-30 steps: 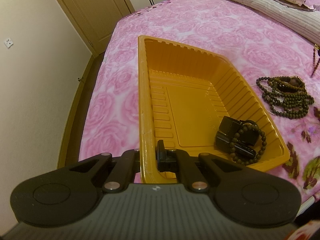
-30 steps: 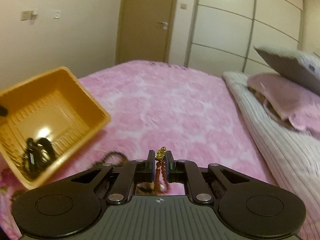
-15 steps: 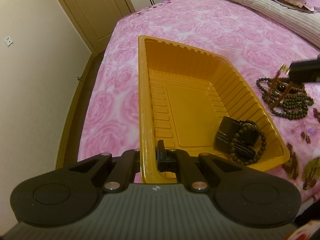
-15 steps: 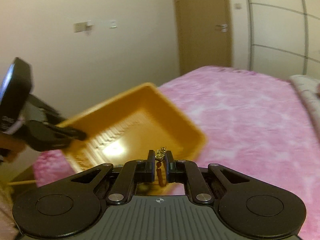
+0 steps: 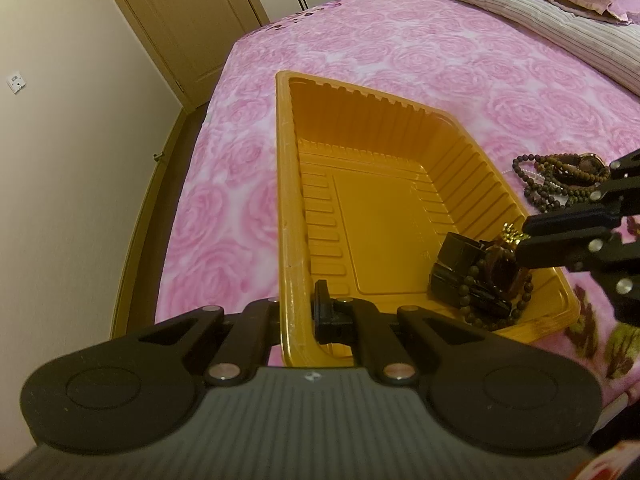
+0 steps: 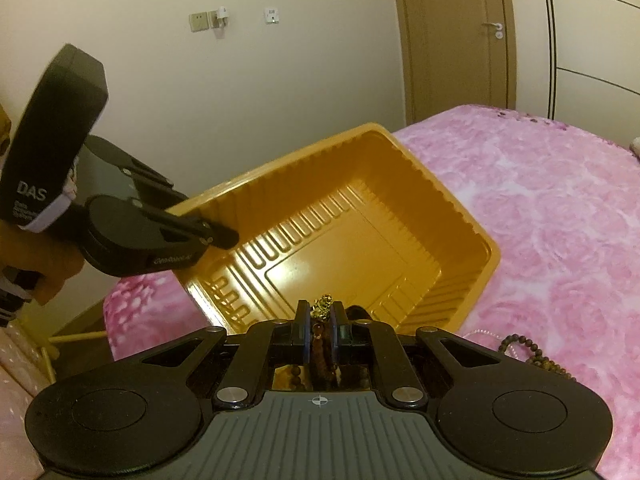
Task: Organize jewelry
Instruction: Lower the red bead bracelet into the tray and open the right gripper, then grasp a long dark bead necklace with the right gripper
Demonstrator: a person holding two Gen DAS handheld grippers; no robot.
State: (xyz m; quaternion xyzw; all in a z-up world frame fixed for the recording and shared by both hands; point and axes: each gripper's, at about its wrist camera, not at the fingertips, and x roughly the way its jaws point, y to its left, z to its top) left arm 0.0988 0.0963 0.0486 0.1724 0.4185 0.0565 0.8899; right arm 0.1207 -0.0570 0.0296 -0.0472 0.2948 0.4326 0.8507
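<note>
On a bed spread with a pink rose-print cover, the left gripper has its jaws shut on the near left wall of an orange plastic tray, one finger inside and one outside the rim, exactly as it stood a second ago; the tray has not shifted. In the tray's near right corner lie a black box-like piece and a dark bead bracelet, where they lay before. What has changed is on the right: the right gripper, absent from the left wrist view a second ago and only entering at the right edge half a second ago above the loose beads, now reaches over the tray's right wall to hang just above that corner. Its jaws are closed to a narrow gap on a reddish-brown bead bracelet with a gold charm, which hangs down between the fingers over the black piece. In the right wrist view the tray, formerly off to the left, now fills the middle, with the left gripper visible clamping its far edge and a person's hand behind it. On the cover beyond the tray's right side, well clear of it, a pile of dark bead strands remains.
</note>
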